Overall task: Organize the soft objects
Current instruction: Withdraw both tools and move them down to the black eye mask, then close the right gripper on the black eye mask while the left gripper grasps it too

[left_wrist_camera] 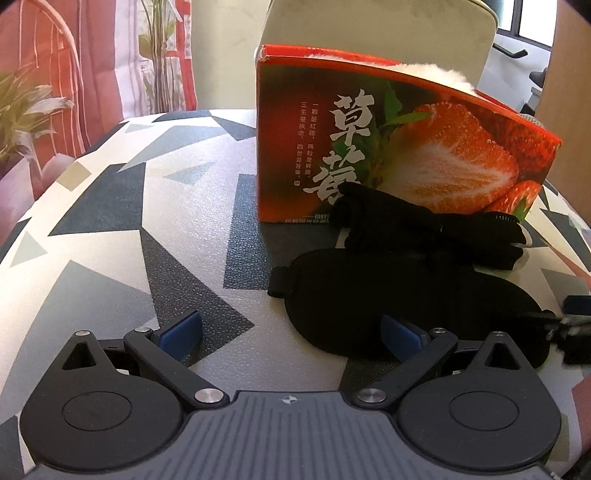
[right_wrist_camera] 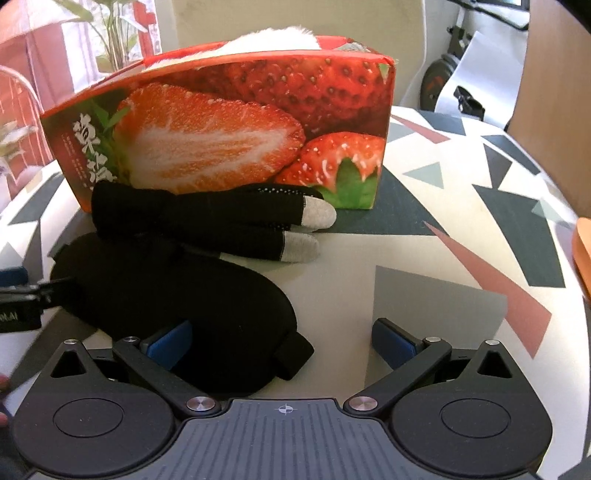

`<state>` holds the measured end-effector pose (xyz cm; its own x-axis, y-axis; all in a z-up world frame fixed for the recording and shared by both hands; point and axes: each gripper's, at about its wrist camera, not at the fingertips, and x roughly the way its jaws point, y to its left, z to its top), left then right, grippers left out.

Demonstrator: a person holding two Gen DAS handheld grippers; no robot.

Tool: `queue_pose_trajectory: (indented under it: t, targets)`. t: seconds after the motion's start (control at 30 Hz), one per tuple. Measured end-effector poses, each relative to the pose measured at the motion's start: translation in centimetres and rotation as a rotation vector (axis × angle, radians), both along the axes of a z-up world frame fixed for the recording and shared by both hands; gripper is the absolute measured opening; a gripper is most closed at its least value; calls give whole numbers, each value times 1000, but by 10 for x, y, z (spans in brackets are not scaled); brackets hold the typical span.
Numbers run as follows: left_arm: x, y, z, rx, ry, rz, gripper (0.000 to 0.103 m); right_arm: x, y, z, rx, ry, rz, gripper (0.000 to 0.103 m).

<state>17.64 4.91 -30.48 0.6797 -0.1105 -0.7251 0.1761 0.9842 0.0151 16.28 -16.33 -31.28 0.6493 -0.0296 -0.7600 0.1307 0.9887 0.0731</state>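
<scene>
Jaws of the left gripper (left_wrist_camera: 291, 334) and right gripper (right_wrist_camera: 283, 338) are being held spread, grasping nothing, flanking the sleep mask (right_wrist_camera: 177, 295) lying on the table (right_wrist_camera: 424, 280) beside the glove (right_wrist_camera: 207, 218), before the strawberry box (right_wrist_camera: 236, 125), likely for collection.

Patterned tablecloth (left_wrist_camera: 147, 229), potted plant (left_wrist_camera: 26, 107), perhaps a chair (left_wrist_camera: 376, 33).

box (right_wrist_camera: 229, 122) red, strawberry print | glove (right_wrist_camera: 207, 221) black, grey tips | eye mask (right_wrist_camera: 177, 306) black | tablecloth (left_wrist_camera: 147, 221) white, grey-black triangles
</scene>
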Motion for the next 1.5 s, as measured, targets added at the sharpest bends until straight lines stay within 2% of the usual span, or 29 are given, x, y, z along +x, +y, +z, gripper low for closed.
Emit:
queue_pose_trajectory:
  t: [0.1,0.17,0.23,0.3,0.37,0.53,0.7,0.83,0.93,1.0,1.07,1.2,1.27,1.43,1.5]
  targets:
    - [-2,2,0,-8,-10,-4,103,-6,-7,11,-10,-21,-77,102]
    - [-2,3,0,-15,-12,-6,103,-11,-10,19,24,-19,-85,101]
    - [-1,2,0,-10,-11,-6,103,-14,-7,22,57,-3,-78,93]
    - [-1,1,0,-4,-12,-6,103,-14,-3,20,86,33,-69,76]
    - [0,1,0,-3,-7,-9,103,-13,0,17,137,67,-62,70]
    - [3,3,1,-10,3,-17,103,-14,10,15,155,49,-78,68]
    - [5,4,3,-22,14,-20,103,-7,19,10,80,7,-53,60]
    - [6,5,2,-22,18,-37,103,-3,17,8,83,-18,-56,60]
    - [8,10,4,-57,29,-35,103,-1,15,7,82,-40,-54,60]
    - [10,19,7,-122,34,-19,100,0,15,6,72,-50,-47,59]
    - [10,28,11,-177,19,16,85,1,14,5,71,-59,-43,59]
    - [15,28,18,-150,-15,19,79,1,10,4,82,-77,-47,59]
    - [19,22,18,-137,-4,-10,75,0,9,3,82,-85,-43,59]
    - [25,4,16,-88,-4,-64,70,-1,6,2,85,-99,-39,58]
    - [27,-2,11,-72,21,-70,67,-2,6,2,89,-105,-38,58]
